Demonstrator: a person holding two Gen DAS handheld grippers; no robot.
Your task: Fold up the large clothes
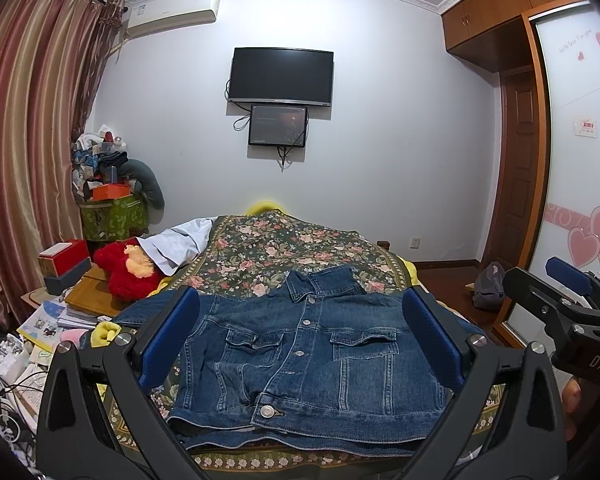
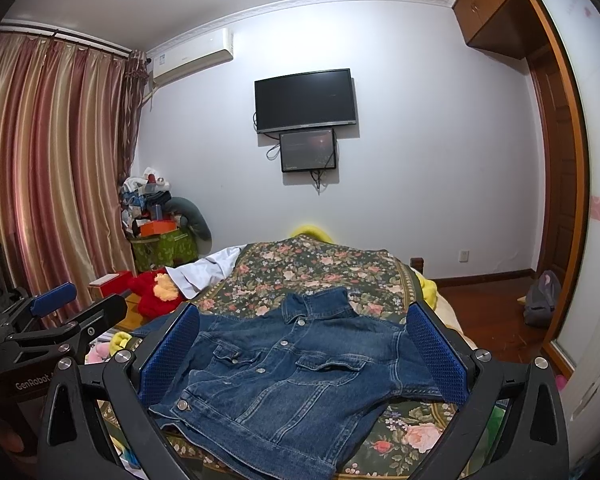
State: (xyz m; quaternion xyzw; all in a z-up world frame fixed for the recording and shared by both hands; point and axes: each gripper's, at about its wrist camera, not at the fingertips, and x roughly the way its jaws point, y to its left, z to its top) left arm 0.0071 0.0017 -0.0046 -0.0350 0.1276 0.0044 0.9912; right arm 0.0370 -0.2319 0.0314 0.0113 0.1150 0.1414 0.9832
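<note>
Left wrist view: a denim jacket point(image 1: 312, 364) is laid flat, buttoned, on the floral bed point(image 1: 276, 248). The left gripper point(image 1: 300, 340) and right gripper point(image 2: 304, 348) are held wide open above it, empty.

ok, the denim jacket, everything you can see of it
Denim jacket: dark blue, faded seams, silver buttons. It lies front up and buttoned on the floral bedspread, collar toward the far wall, hem nearest the cameras. Two flapped chest pockets. One sleeve spreads out to the left; the bottom left hem is rumpled. Both grippers, left and right, are open and not gripping it.
</note>
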